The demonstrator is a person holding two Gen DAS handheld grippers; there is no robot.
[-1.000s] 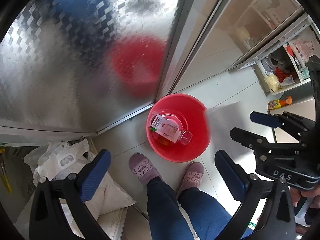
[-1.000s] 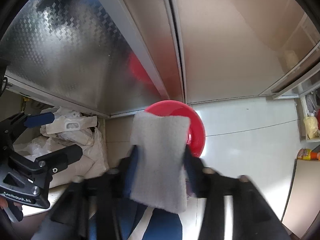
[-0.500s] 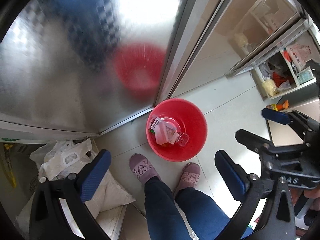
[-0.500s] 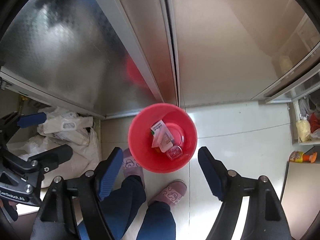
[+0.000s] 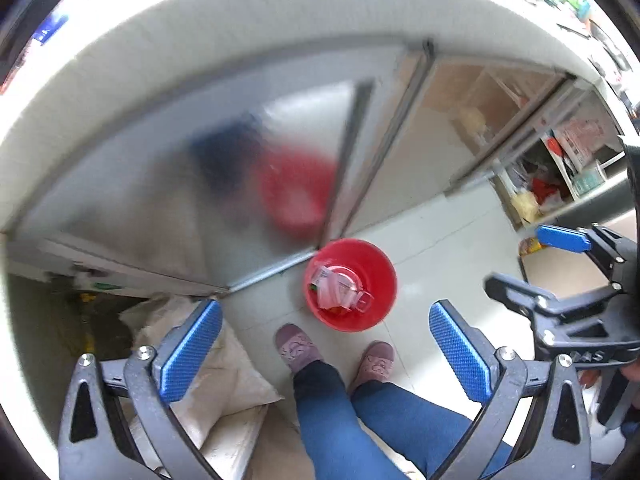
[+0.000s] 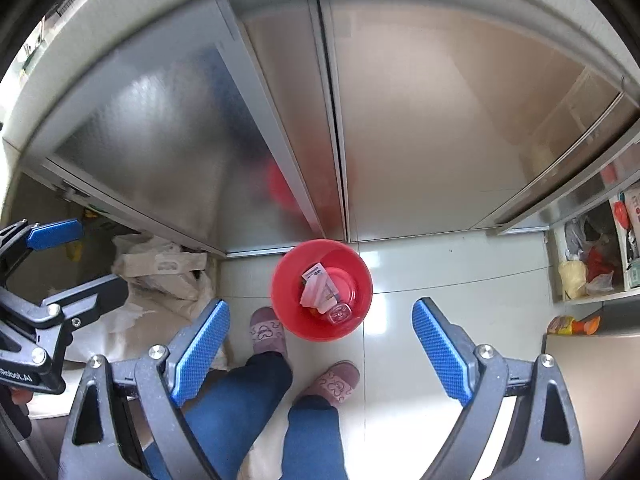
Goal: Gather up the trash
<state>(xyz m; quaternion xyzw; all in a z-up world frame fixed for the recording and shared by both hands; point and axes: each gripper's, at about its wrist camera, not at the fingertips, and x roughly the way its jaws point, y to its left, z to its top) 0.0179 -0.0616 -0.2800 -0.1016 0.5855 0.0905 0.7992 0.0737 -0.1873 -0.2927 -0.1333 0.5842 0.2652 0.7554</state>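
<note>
Low in both frames, both tools empty above the bin

Left tool [image 5: 320, 344] and right tool [image 6: 322, 336] gape apart; the trash [image 6: 320, 290], likely light, crushable wrappers best pinched by an edge, lies in the red bucket [image 6: 288, 308], frame centre, on the floor

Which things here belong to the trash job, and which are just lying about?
Job:
red bin
trash in it: packet, clear cup
left gripper, open
right gripper, open

Lying about:
white sacks
shelf clutter
orange packet
slippers
</note>
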